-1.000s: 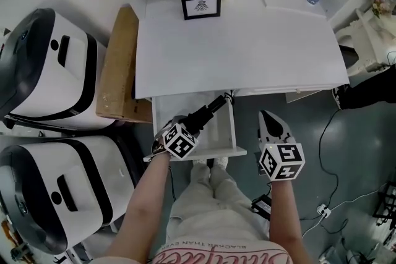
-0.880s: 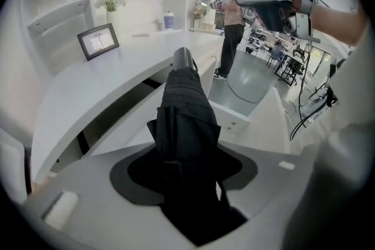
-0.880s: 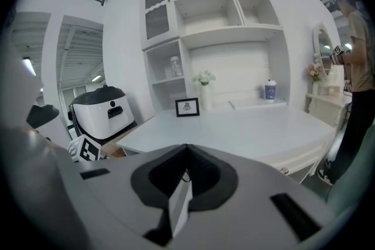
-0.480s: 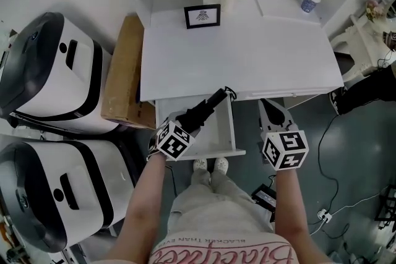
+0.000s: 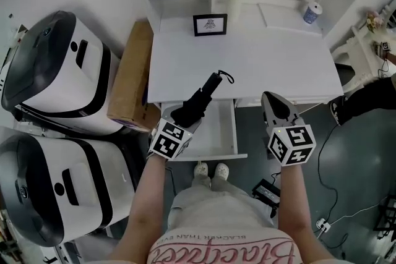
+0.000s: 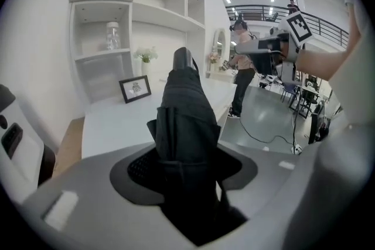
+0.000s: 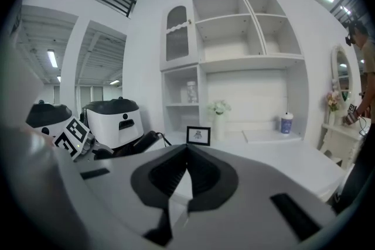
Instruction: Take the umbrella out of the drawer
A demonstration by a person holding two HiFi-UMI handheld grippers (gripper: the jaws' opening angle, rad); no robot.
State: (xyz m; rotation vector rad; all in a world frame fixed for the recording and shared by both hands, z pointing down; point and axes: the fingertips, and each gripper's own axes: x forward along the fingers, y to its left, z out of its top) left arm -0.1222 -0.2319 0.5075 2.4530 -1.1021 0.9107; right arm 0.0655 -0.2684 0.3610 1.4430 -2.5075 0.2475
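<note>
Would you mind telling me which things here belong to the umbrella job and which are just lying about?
Job: umbrella, held by the left gripper; open drawer.
Lying about: picture frame, vase of flowers, cup, cardboard box.

We hold the folded black umbrella (image 5: 203, 96) in our left gripper (image 5: 184, 117), tilted above the open drawer (image 5: 216, 132), its far end over the white desk (image 5: 266, 62). Our right gripper (image 5: 270, 102) hangs beside the drawer.

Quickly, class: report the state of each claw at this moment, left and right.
Left claw: closed on the folded black umbrella.
Right claw: closed, holding nothing.
</note>
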